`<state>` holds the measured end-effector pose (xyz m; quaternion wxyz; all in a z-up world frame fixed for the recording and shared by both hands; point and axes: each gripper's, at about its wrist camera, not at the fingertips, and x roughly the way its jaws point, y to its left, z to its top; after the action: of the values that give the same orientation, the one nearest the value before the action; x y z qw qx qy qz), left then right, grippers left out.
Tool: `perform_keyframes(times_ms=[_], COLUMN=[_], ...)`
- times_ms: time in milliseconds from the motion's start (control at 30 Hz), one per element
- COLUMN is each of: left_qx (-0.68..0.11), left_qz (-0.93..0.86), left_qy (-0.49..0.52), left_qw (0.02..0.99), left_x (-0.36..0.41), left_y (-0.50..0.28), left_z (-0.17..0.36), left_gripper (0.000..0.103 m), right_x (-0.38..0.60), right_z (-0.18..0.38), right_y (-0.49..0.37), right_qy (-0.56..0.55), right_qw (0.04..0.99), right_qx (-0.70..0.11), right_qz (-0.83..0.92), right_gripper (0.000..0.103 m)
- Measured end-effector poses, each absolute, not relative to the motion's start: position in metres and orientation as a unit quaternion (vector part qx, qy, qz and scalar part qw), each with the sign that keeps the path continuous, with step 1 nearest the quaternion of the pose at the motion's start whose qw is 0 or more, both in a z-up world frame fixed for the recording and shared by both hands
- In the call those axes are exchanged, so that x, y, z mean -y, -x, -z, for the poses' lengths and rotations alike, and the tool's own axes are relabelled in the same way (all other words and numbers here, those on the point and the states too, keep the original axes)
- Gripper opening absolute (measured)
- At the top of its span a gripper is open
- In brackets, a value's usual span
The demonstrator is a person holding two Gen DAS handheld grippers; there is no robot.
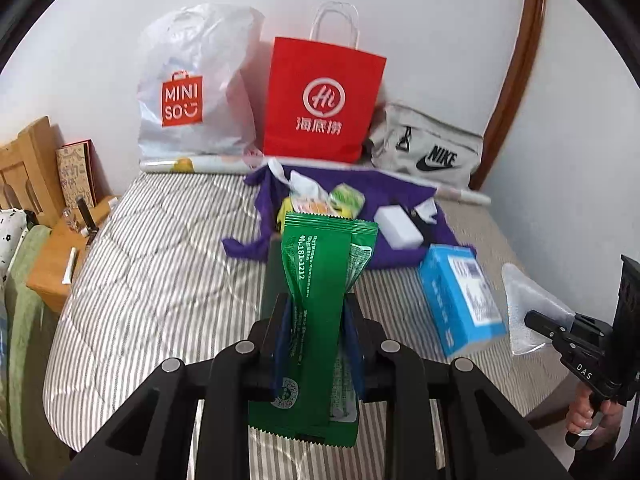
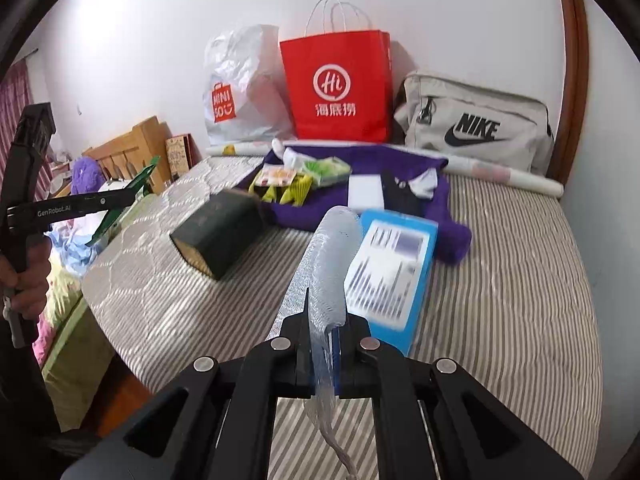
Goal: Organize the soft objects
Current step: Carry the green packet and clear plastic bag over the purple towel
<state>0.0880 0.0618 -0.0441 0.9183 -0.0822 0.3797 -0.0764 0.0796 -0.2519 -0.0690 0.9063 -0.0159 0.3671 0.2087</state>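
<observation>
Against wall: three bags [image 2: 340,84].

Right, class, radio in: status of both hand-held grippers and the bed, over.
Left hand-held gripper shut on green packet. Right hand-held gripper shut on clear bubble pouch. Blue box, dark box on bed ahead.

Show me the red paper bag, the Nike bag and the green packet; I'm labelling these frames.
red paper bag [image 2: 336,88]: right wrist view, on its front logo.
Nike bag [image 2: 476,128]: right wrist view, on the printed front panel.
green packet [image 1: 320,280]: left wrist view, on its middle, just above the jaws.
</observation>
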Motion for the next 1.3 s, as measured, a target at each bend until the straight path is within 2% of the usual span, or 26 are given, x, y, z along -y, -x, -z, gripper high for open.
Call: perform_keyframes(times_ms=[733, 1300], left_qx=[-0.373, -0.409], left_qz=[0.101, 0.123], left_qy=[0.085, 0.106], left_qw=[0.918, 0.898], left_x=[-0.054, -0.053], left_y=[-0.185, -0.274], left_z=[0.023, 0.055], left_gripper=[0.024, 0.024], right_x=[0.252, 0.221], right_z=[0.042, 0.061], right_y=[-0.184, -0.275], right_qy=[0.030, 0.038], right_qw=[0.916, 0.903], right_qx=[-0.352, -0.373], right_qz=[-0.190, -0.208], right_gripper=[0.005, 0.005])
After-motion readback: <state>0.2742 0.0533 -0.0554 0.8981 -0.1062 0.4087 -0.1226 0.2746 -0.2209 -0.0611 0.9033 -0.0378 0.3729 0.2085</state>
